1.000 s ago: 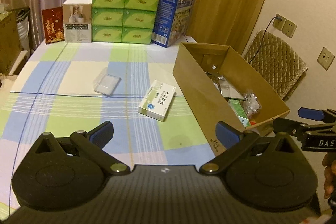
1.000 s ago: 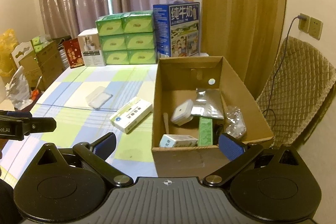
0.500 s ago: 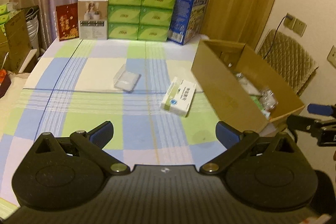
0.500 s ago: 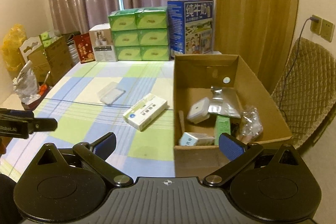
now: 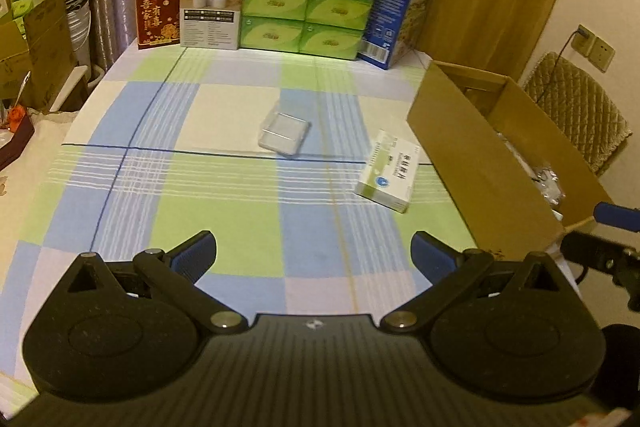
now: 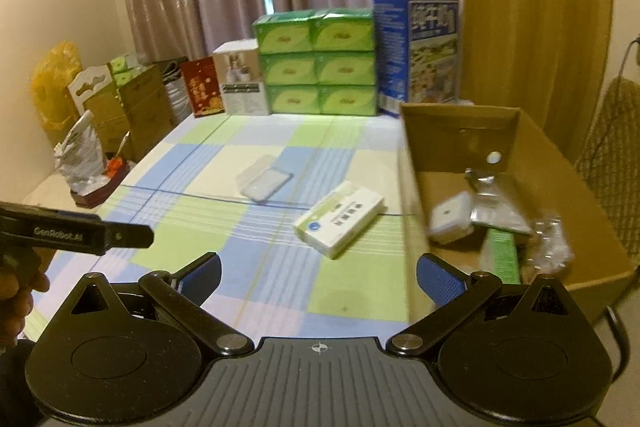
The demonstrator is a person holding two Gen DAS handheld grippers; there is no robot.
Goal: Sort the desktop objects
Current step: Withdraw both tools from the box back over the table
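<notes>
White-and-green medicine box [image 5: 387, 171] lies flat beside the cardboard box [image 5: 472, 151]; left claw [image 5: 314, 253] and right claw [image 6: 319, 273] gape wide, empty.

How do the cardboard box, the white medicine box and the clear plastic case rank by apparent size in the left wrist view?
1. cardboard box, clearly the largest.
2. white medicine box and clear plastic case: they look about alike. The case lies farther from the camera, so I would not rank these two.

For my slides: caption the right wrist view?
Open right gripper faces a medicine box beside the cardboard box.
</notes>
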